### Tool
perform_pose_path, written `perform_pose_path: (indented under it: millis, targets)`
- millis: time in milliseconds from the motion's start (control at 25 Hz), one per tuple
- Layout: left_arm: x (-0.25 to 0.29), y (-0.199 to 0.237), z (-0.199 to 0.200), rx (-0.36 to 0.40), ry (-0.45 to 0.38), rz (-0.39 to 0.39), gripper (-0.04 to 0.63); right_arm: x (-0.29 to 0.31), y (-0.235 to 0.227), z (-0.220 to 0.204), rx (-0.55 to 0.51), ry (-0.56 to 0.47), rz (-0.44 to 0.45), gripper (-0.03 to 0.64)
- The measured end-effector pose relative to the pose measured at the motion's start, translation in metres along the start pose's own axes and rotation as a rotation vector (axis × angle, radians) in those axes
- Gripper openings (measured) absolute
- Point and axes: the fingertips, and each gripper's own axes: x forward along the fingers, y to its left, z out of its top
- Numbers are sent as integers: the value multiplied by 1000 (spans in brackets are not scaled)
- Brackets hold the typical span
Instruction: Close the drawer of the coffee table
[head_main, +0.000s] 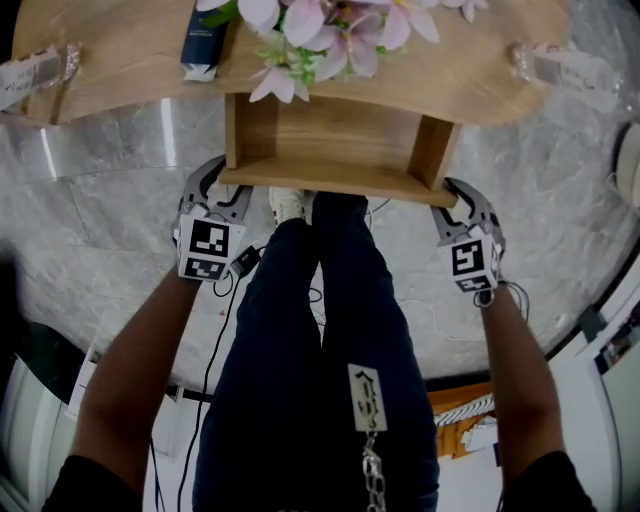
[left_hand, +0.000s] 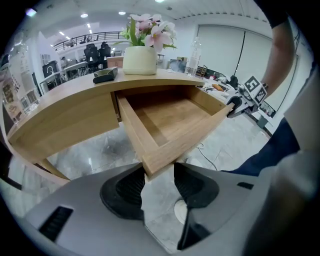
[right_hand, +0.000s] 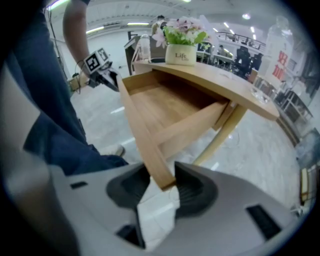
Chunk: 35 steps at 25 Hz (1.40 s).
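Marble floor (head_main: 120, 150) spreads below the wooden coffee table (head_main: 130, 40) along the frame's top. At centre left, my left gripper (head_main: 228, 180) clamps one front corner of the pulled-out drawer (head_main: 330, 140); at centre right, my right gripper (head_main: 452, 200) clamps the other corner.

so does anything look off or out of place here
Only the drawer: it stands pulled well out of the coffee table, and it is empty. The left gripper and right gripper each clamp a front corner of it. Nothing looks spilled, tilted or damaged; the flower pot on top sits upright.
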Motion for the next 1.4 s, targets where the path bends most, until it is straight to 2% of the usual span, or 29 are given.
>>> perform_pose_path:
  millis: [400, 800, 1400]
  targets:
    - [8, -2, -14, 13, 17, 6, 201, 10, 9, -6, -15, 7, -1, 167]
    - [-4, 0, -2, -6, 35, -11, 202, -1, 5, 3, 13, -17, 2, 170]
    - [38, 59, 78, -12, -44, 37, 207, 21, -91, 59, 31, -86, -60, 187]
